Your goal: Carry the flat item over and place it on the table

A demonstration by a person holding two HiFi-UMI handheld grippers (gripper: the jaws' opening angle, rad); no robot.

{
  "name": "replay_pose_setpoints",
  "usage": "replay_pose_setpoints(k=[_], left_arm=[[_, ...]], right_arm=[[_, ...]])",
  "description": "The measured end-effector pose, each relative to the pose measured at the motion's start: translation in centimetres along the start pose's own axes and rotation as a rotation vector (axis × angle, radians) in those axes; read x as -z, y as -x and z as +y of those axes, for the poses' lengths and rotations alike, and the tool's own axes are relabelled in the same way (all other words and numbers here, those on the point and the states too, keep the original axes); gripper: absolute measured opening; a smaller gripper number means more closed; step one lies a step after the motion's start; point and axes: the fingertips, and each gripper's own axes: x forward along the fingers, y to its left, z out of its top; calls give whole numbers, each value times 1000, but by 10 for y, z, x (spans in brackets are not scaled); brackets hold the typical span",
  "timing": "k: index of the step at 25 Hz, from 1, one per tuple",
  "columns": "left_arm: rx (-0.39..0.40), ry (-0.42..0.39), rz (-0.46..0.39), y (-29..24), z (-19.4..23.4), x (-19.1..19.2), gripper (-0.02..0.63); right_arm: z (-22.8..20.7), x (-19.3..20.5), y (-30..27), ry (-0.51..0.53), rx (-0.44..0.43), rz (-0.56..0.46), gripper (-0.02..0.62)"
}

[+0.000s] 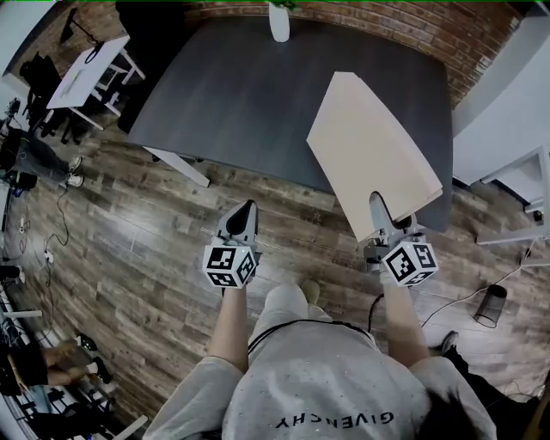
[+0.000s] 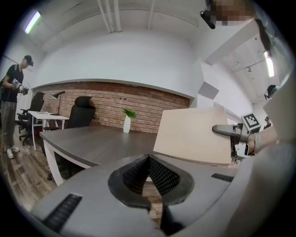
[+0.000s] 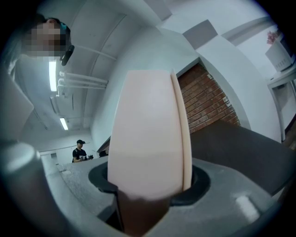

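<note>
A flat beige board hangs tilted in the air over the right part of the dark grey table. My right gripper is shut on the board's near edge. In the right gripper view the board fills the space between the jaws and hides what lies ahead. My left gripper stays over the wooden floor short of the table's near edge, shut with nothing in it. From the left gripper view the board shows at the right, and the left gripper has its jaws together.
A white vase with a green plant stands at the table's far edge before a brick wall. A white desk and black chairs are at the far left. A person stands left of them. White furniture is at the right.
</note>
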Motion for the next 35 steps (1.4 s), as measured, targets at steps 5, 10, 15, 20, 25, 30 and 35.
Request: replay_pose_setpoints(k=[5,10,15,20,25,30,35], left_arm=[[-22,1,9,0,12,0,-2],[-25,-4,30,-7,24,5,-2],[-21,11,23,-33,30,-1,-2],[5,8,20,-55,29,-6,-2],[4,7,26,-72,37,-14,-2],[11,7,34,-88,41,-18,-2],[41,-7,47,-108,36,-19,-2]], right_arm=[[-2,8,-25,-65,-6,5,268],[-6,14,-49,-123,3,6,268],[-14,10,-74,-144,11,20,268],[-20,8,-96,-169,16,25,270],[-28,7,-118,-240,42,30,273],[-42,10,-135,-322,68,47,273],[-58,15,-151,-433,93,72,275]])
